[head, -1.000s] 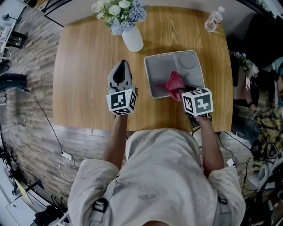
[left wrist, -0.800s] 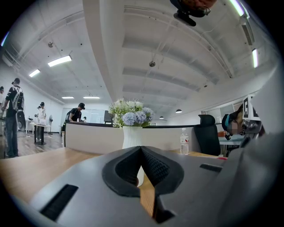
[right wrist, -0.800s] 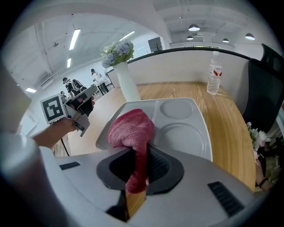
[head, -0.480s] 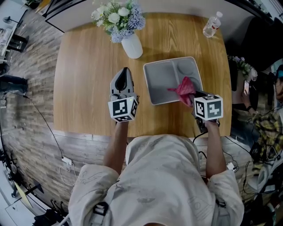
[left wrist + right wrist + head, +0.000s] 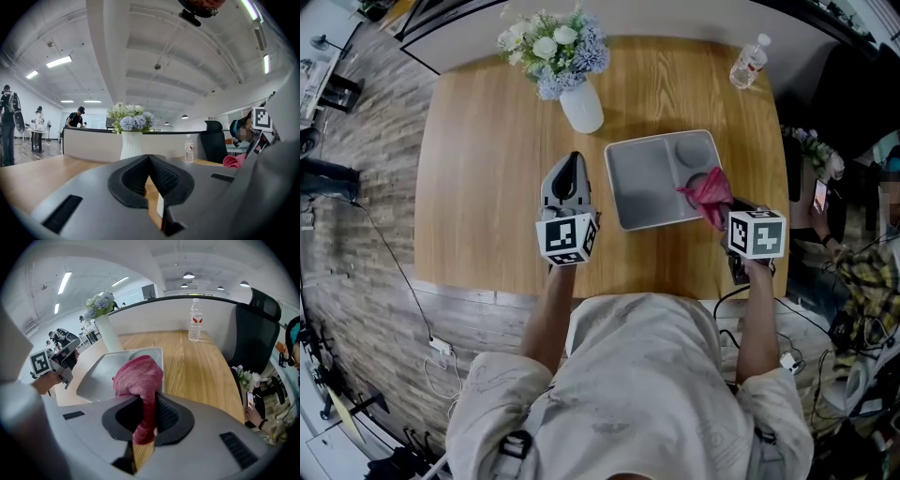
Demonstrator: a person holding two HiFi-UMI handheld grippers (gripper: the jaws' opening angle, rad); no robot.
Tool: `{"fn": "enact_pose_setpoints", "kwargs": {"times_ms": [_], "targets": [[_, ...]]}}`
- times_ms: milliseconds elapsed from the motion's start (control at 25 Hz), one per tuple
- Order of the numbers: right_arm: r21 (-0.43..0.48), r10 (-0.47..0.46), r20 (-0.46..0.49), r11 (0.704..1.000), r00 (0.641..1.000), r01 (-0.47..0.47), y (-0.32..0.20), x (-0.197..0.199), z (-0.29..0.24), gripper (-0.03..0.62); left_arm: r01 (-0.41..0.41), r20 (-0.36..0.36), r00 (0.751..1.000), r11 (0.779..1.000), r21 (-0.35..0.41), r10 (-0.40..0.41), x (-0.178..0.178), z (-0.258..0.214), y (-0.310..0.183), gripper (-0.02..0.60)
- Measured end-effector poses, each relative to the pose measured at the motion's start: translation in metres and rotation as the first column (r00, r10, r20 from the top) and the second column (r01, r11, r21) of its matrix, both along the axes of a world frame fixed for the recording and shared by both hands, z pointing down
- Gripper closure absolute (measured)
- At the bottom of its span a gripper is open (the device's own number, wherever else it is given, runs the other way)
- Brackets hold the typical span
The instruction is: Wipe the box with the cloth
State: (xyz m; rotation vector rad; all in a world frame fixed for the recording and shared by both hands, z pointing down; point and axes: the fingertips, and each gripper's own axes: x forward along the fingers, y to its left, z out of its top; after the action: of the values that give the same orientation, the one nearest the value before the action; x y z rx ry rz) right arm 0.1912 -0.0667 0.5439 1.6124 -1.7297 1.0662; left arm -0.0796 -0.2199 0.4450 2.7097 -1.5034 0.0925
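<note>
Centre-left, the left gripper is over the table, jaws pressed together, empty. Centre-right lies the box. The cloth covers part of its right rim, pinched by the right gripper, whose jaws the head view hides.

Cloth hides box right rim — bottle label too small to read.

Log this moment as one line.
left gripper: shut, empty, left of box | right gripper: shut on cloth | cloth: over box's right edge | contact: unclear
</note>
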Motion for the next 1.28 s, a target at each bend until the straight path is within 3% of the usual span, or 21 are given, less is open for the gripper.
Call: {"fn": "enact_pose_setpoints", "kwargs": {"times_ms": [320, 640, 1280], "targets": [[0.011, 0.049, -0.046, 0.999, 0.998, -0.048, 0.001, 0.018, 0.002, 0.531, -0.030, 0.005, 1.000, 1.000, -0.007, 0.030, 0.009, 0.001, 0.002, 0.572], [0.055, 0.123, -0.034, 0.991, 0.992, -0.121, 0.006, 0.025, -0.002, 0.531, -0.088, 0.011, 0.996, 0.995, -0.039, 0.088, 0.031, -0.002, 0.011, 0.572], [0.325, 0.228, 0.045, 0.917, 0.973, -0.230, 0.031, 0.044, -0.041, 0.531, -0.173, 0.022, 0.984, 0.977, -0.123, 0.177, 0.093, -0.012, 0.064, 0.572]]}}
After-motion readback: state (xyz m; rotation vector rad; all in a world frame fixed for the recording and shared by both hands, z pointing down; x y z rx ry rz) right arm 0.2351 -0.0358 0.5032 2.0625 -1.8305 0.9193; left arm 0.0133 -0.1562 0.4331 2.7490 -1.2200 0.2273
